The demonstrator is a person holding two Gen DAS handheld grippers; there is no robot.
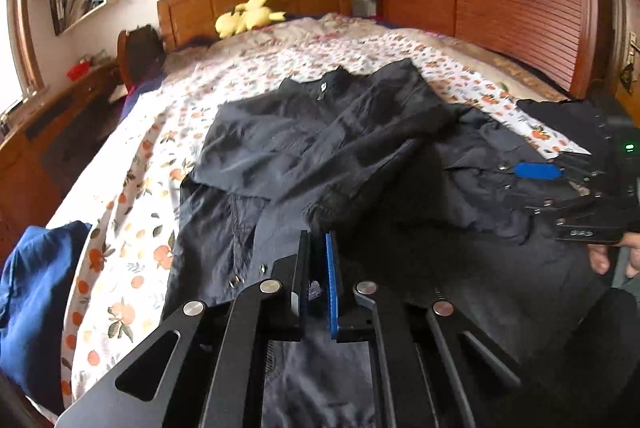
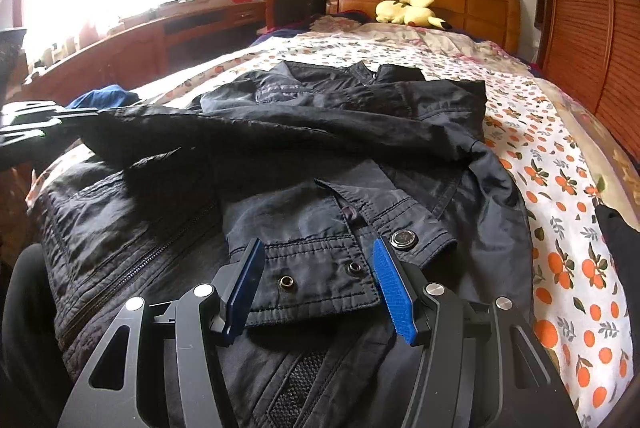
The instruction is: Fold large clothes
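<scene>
On floral bedspread [image 2: 560, 196], dark jacket [image 2: 320, 132] spread flat. Left gripper [image 1: 318, 248] pinched together above the sleeve, nothing visibly held. Right gripper [image 2: 320, 268] parted, straddling snap-buttoned cuff [image 2: 320, 268].

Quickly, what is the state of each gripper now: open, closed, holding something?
Left gripper: closed; whether it pinches the dark jacket cannot be told.
Right gripper: open, its fingers on either side of the jacket's cuff.

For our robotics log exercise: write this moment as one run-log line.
task: fold jacket | left gripper: shut | right gripper: open, cuff between pads | surface: bed
</scene>
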